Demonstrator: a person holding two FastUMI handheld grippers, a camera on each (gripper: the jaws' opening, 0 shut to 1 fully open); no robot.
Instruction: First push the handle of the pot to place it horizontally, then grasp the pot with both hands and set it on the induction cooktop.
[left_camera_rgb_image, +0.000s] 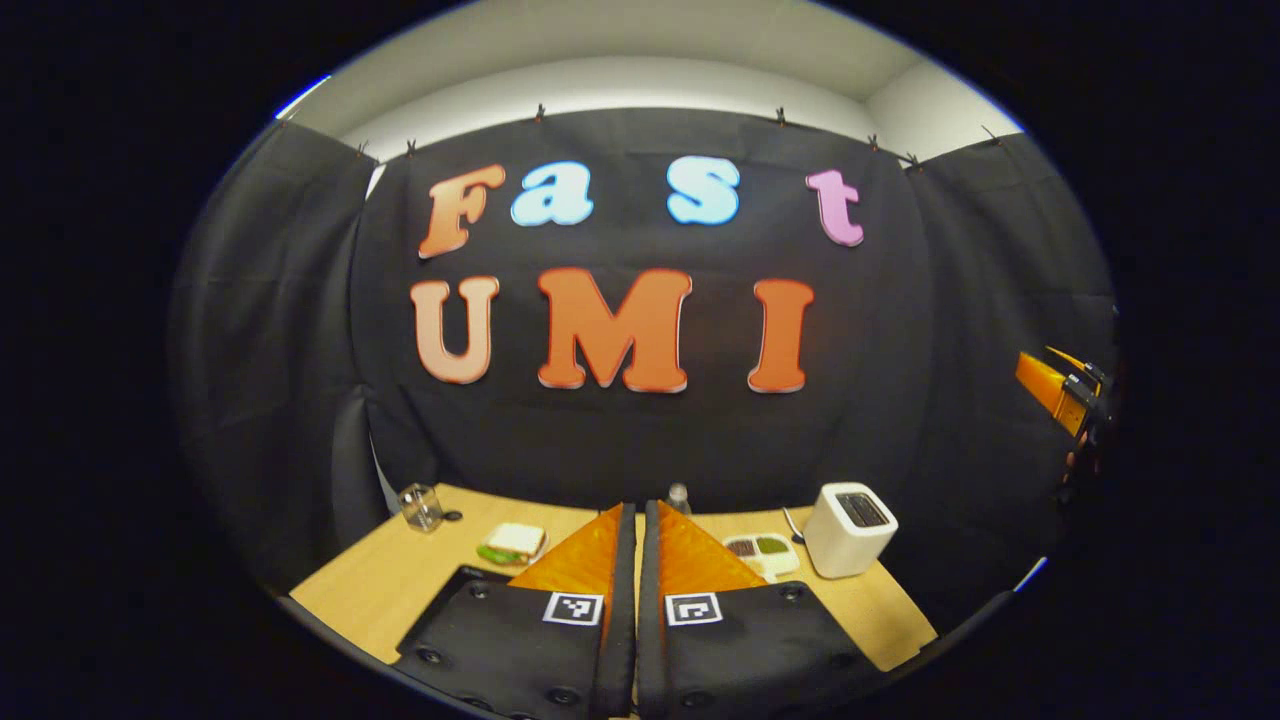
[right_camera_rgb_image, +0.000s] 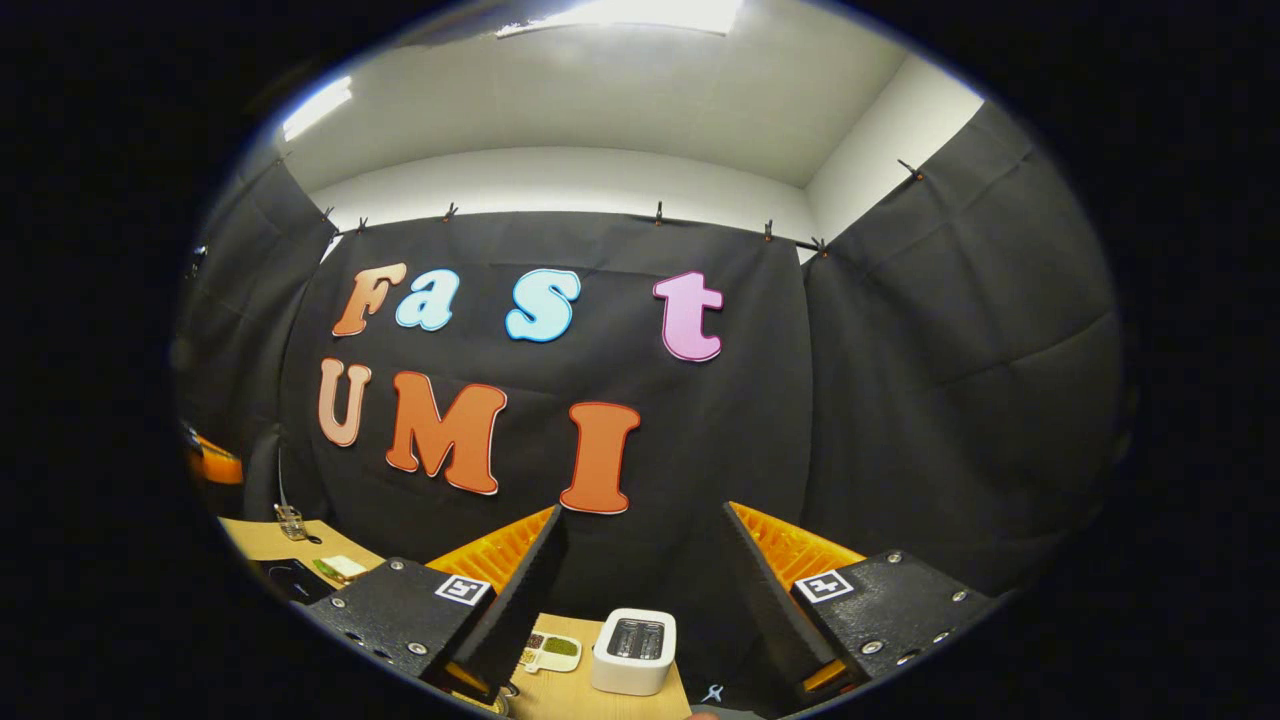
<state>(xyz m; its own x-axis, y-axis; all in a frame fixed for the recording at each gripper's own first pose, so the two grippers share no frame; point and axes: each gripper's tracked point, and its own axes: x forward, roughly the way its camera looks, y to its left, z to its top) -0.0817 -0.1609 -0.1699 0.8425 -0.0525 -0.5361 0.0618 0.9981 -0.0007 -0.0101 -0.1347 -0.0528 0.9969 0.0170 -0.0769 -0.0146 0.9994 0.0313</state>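
You're at the start, before the handle push: your left gripper (left_camera_rgb_image: 638, 560) is clenched on nothing, your right gripper (right_camera_rgb_image: 640, 600) is released above the toaster (right_camera_rgb_image: 634, 650), and I can't find the pot, so lower both and locate it

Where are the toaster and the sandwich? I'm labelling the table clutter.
toaster (left_camera_rgb_image: 850, 530): left gripper view, its white front side.
sandwich (left_camera_rgb_image: 514, 543): left gripper view, its top bread slice.

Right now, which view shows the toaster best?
The left gripper view: the white toaster sits whole on the wooden table, top slot and side visible. The right gripper view shows it lower, near the image edge, between the claw fingers.
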